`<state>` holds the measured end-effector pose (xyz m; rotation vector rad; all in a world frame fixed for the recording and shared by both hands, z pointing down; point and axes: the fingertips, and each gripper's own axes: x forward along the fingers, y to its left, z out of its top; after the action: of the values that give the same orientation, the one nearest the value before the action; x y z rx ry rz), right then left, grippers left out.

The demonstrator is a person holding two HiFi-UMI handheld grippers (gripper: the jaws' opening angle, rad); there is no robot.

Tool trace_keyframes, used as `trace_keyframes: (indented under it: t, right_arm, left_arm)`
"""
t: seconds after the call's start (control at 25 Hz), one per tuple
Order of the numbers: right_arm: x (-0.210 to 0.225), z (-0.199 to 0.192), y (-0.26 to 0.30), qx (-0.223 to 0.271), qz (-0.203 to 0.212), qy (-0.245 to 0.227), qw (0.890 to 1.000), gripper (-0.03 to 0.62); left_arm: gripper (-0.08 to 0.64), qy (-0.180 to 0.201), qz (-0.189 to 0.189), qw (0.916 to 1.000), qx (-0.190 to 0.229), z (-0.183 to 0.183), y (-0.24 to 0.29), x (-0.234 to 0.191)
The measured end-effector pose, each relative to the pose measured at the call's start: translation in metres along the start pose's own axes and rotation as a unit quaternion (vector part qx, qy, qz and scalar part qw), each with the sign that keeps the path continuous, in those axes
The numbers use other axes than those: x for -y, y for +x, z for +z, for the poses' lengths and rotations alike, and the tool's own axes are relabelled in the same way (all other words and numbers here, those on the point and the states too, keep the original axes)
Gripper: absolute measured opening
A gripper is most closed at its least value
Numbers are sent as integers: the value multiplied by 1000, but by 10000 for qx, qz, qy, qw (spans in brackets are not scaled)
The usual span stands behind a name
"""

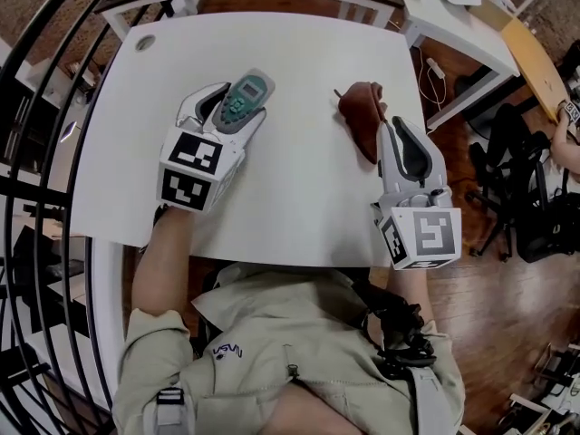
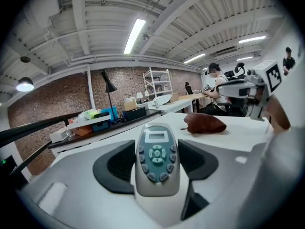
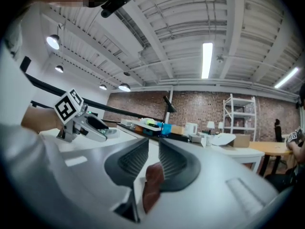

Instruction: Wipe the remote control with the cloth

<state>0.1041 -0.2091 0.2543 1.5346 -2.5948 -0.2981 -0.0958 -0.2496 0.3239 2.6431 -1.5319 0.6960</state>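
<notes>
Now left gripper [image 1: 239, 105] clamping remote control [image 1: 247, 92], right gripper [image 1: 388, 130] slackened (cloth [image 1: 362, 109] between its jaws).

Item 1, my left gripper [image 1: 237, 109]: jaws wide, closed on the remote control [image 1: 245, 98]; bare forearm [image 1: 169, 259] extends behind it.
Item 2, my right gripper [image 1: 388, 127]: jaws narrowly apart, with the cloth [image 1: 362, 107] lying loose between them.

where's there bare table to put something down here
Widest free patch: the middle of the table, between the remote control in the left claw and the cloth. The far strip beyond both is largely bare too. Crowded: the right edge, where the right claw sits at the cloth.
</notes>
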Motion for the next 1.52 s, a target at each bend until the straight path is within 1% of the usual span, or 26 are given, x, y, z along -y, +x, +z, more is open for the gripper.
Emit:
trace_keyframes:
  t: [0.04,0.12,0.16,0.24,0.32,0.44,0.52,0.56,0.6,0.64,0.72,0.76,0.84,0.88,0.96,1.0,1.04,1.08,1.16,1.2,1.28,1.32,1.4,1.44,1.48,1.52]
  right_arm:
    - [1,-4,5,-97,33,-96,9999,76]
    - [4,-15,18,-371,86,-317,9988,145]
    - [5,-23,24,-542,112,-409,9976,156]
    - [9,-43,39,-968,197,-536,9937,198]
    - [12,-68,54,-1452,316,-612,9870,215]
    - [14,-107,68,-2145,532,-774,9722,219]
    - [13,-119,71,-2371,632,-861,9656,219]
    - [12,-121,72,-2417,642,-904,9640,193]
    - [12,-121,73,-2442,636,-948,9630,130]
    - [12,-120,72,-2441,620,-979,9628,113]
    - [13,-108,69,-2238,563,-967,9682,94]
    - [14,-92,66,-1970,533,-933,9745,89]
    - [11,-43,58,-1143,531,-907,9879,86]
    - [7,-16,52,-690,587,-948,9914,86]
    - [-14,28,40,45,843,-1150,9898,84]
    - [-28,42,36,251,1019,-1316,9857,83]
    - [-43,48,33,297,1206,-1549,9801,83]
    - [-57,45,32,170,1392,-1845,9728,83]
    - [-79,28,31,-284,1717,-2380,9556,81]
    - [-88,22,29,-425,1874,-2525,9483,81]
    - [-109,18,21,-461,2302,-2687,9342,80]
    - [-122,18,15,-386,2602,-2785,9237,80]
    - [-148,15,0,-206,3232,-3104,8937,78]
    - [-153,13,-5,-160,3382,-3245,8832,77]
    - [-150,14,-5,-131,3347,-3318,8819,77]
    - [-140,18,-3,-98,3133,-3342,8889,76]
  left_arm:
    - [291,91,-17,9999,140,9,-8,8]
    - [291,224,-53,9990,386,23,-22,24]
    - [291,279,-67,9985,469,27,-27,30]
    - [291,400,-85,9976,562,33,-35,42]
    - [291,510,-96,9969,589,36,-37,52]
    - [291,640,-94,9961,602,38,-36,60]
    - [291,684,-93,9957,623,40,-37,63]
    - [291,698,-90,9956,624,41,-37,64]
    - [291,707,-84,9956,615,41,-37,66]
    - [291,717,-76,9956,597,40,-36,67]
    - [291,745,-56,9957,542,37,-33,68]
    - [291,766,-43,9958,507,36,-31,68]
    - [291,834,-15,9956,431,33,-25,66]
    - [291,871,-4,9954,391,32,-22,66]
    - [291,931,14,9952,306,28,-16,70]
    - [291,995,21,9947,273,27,-14,73]
    - [291,1101,22,9936,257,27,-13,77]
    - [291,1236,18,9920,259,28,-11,82]
    - [291,1482,-7,9885,291,30,-10,91]
    - [291,1556,-24,9874,305,31,-10,94]
    - [291,1624,-70,9862,327,31,-10,97]
    - [291,1637,-109,9859,338,31,-10,99]
    - [291,1665,-214,9852,345,29,-10,103]
    - [291,1679,-256,9849,340,28,-10,105]
    - [291,1686,-278,9847,339,26,-10,105]
    - [291,1695,-279,9845,344,25,-10,105]
